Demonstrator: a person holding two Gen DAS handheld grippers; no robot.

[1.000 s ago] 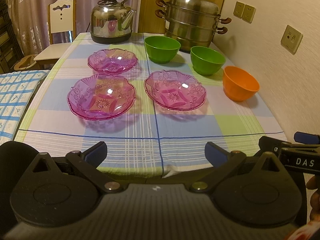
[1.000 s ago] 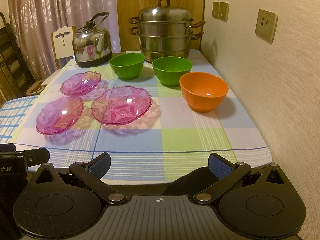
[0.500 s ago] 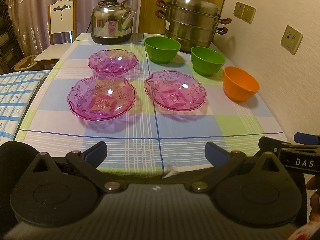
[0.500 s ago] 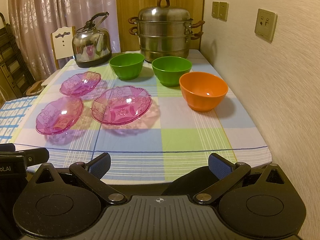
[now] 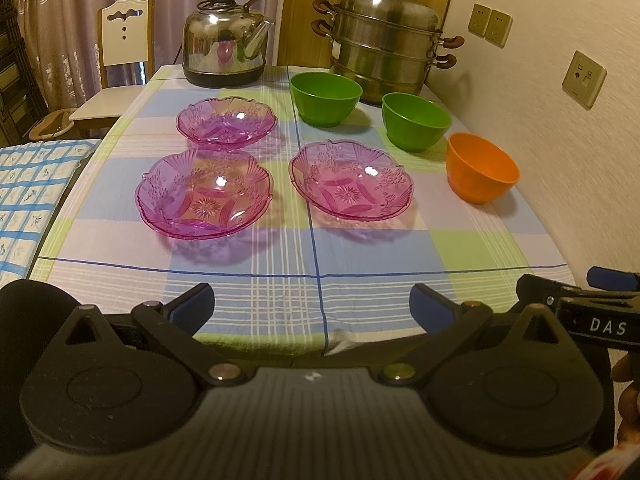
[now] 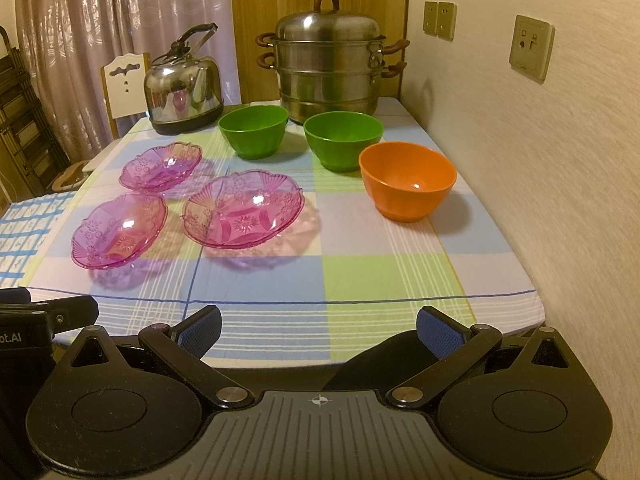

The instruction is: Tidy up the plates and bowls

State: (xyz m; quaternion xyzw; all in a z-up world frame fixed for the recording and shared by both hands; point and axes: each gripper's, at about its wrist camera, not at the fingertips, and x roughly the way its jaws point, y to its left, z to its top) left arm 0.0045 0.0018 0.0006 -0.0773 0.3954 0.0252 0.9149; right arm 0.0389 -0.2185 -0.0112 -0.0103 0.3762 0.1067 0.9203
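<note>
Three pink glass plates lie on the checked tablecloth: a near-left plate (image 5: 204,194) (image 6: 119,230), a near-right plate (image 5: 351,182) (image 6: 244,208) and a far plate (image 5: 227,121) (image 6: 161,165). Behind them stand two green bowls, one (image 5: 326,98) (image 6: 253,130) left of the other (image 5: 416,121) (image 6: 343,140). An orange bowl (image 5: 481,167) (image 6: 408,180) sits by the wall. My left gripper (image 5: 312,308) and right gripper (image 6: 318,330) both hover open at the table's near edge, holding nothing.
A steel kettle (image 5: 226,54) (image 6: 184,88) and a stacked steel steamer pot (image 5: 384,46) (image 6: 330,64) stand at the table's far end. The wall (image 6: 560,180) runs along the right side. A white chair (image 5: 124,40) stands at the far left, a blue-checked cloth (image 5: 28,184) beside the table.
</note>
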